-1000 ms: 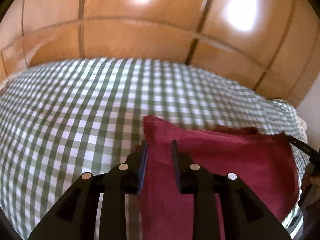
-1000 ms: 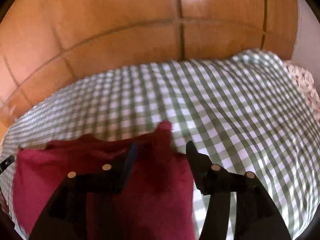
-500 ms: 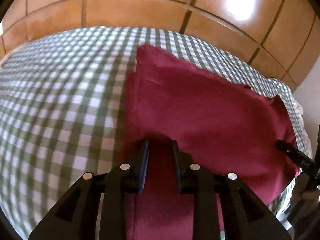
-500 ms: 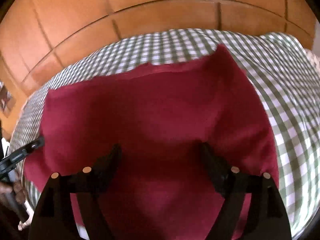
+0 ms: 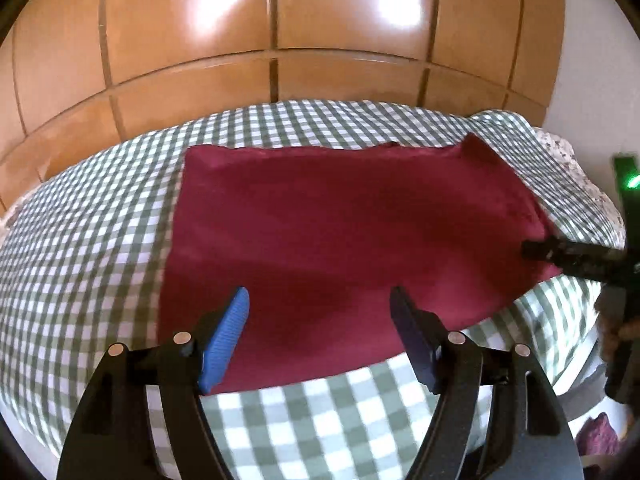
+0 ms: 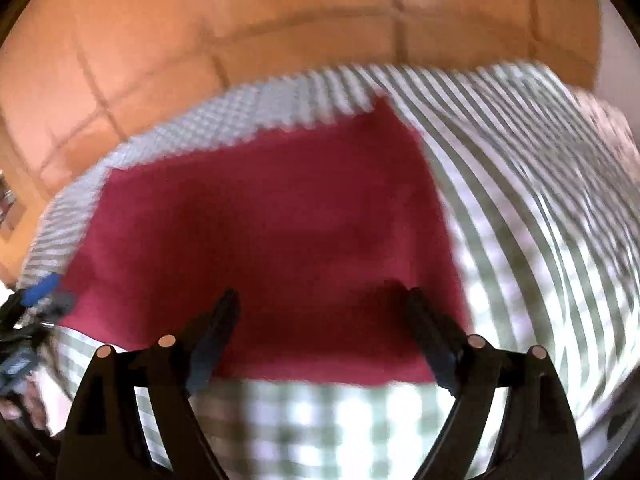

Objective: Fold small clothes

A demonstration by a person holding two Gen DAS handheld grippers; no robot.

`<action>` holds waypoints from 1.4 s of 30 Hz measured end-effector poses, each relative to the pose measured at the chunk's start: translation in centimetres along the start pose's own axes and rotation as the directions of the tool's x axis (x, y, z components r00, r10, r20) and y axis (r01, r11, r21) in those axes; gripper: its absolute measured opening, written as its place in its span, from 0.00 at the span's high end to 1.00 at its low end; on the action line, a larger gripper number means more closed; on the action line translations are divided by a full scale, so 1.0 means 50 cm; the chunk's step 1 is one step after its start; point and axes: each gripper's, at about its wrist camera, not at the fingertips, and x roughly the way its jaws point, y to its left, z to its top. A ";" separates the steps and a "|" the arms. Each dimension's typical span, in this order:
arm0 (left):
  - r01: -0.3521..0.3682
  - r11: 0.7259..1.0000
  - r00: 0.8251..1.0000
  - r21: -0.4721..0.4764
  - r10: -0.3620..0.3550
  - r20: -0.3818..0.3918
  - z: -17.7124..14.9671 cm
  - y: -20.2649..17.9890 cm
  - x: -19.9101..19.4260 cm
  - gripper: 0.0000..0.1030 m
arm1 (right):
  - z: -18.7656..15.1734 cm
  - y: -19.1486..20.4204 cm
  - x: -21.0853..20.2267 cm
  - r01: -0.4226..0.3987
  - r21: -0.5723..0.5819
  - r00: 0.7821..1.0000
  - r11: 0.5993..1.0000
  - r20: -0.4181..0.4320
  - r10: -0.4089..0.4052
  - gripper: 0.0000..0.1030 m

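Note:
A dark red cloth [image 5: 340, 236] lies flat on the green-and-white checked bedcover [image 5: 88, 240], roughly rectangular, its far edge near the wardrobe. My left gripper [image 5: 320, 304] hovers over the cloth's near left part with its jaws opening and nothing between the blue pads. In the right wrist view the same red cloth [image 6: 272, 240] lies spread out, blurred by motion. My right gripper [image 6: 320, 308] stands open above its near edge, holding nothing. The right gripper's finger [image 5: 568, 254] shows at the cloth's right edge in the left wrist view.
A glossy wooden wardrobe [image 5: 280, 28] rises close behind the bed. A flowered sheet [image 5: 576, 172] shows at the bed's right end. A second dark red garment [image 5: 600, 440] lies low at the right, off the bed. The checked cover [image 6: 540, 200] extends to the right of the cloth.
Both grippers carried the red cloth's edge, laid it flat and drew back toward the near side. The left jaws, shut on the cloth before, have opened; the right jaws widened.

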 end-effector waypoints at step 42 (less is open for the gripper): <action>-0.208 0.973 0.978 -0.100 0.207 -0.024 -0.024 0.089 -0.015 0.30 | -0.010 0.200 0.012 -0.106 -0.153 0.994 0.983 -0.010 0.106 0.18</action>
